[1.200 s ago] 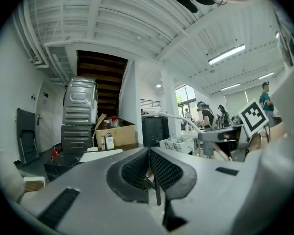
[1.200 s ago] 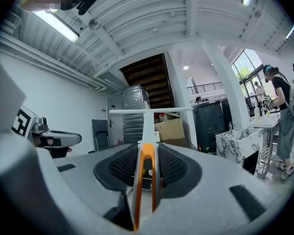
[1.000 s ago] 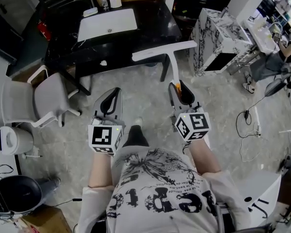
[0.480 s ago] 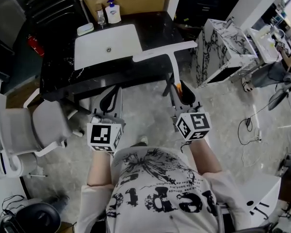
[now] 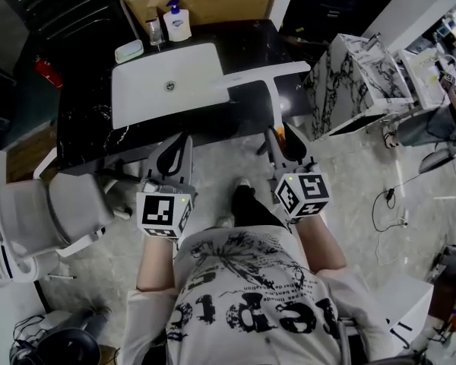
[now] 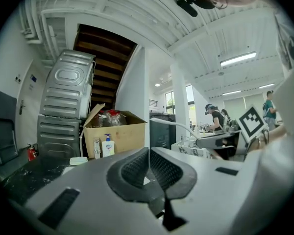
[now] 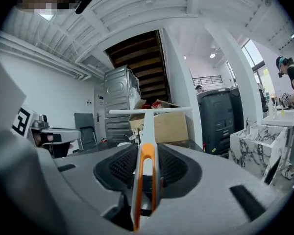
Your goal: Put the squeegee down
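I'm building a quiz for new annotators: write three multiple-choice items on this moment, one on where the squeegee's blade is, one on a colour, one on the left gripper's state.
1. In the head view, where is the blade of the squeegee?
A) inside the sink
B) over the black counter, right of the sink
C) over the counter, left of the sink

2. What colour is the strip on the squeegee's handle?
A) orange
B) green
C) blue

3. How is the left gripper?
A) wide open
B) shut on the squeegee
C) shut, nothing between its jaws

Answers:
1. B: the white blade lies across the counter past the sink's right edge.
2. A: the strip shows orange where the right gripper clamps the handle.
3. C: the left gripper view shows its jaws meeting with nothing between them.
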`<action>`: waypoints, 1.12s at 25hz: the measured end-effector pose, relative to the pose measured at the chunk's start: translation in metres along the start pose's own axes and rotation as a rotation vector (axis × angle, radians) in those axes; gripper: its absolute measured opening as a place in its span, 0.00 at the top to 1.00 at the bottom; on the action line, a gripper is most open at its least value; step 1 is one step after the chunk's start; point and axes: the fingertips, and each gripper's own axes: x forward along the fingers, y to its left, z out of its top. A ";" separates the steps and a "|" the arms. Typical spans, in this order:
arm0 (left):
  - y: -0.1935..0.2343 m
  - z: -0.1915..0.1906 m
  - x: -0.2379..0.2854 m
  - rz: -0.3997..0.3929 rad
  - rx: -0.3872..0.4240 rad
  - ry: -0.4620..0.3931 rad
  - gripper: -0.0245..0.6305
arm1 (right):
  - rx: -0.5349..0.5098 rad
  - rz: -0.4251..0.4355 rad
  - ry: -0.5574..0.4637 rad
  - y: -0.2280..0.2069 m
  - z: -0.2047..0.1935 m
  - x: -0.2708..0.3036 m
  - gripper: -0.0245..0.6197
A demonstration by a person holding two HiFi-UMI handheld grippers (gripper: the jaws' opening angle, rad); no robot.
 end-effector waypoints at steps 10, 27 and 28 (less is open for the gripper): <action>0.020 0.012 0.103 0.016 0.020 -0.014 0.94 | 0.001 0.021 0.006 -0.066 0.021 0.103 0.77; 0.070 0.006 0.246 0.088 0.013 -0.021 0.94 | 0.029 0.052 0.184 -0.158 -0.018 0.268 0.77; 0.071 0.004 0.250 0.083 0.012 -0.018 0.94 | 0.031 0.047 0.205 -0.161 -0.025 0.274 0.77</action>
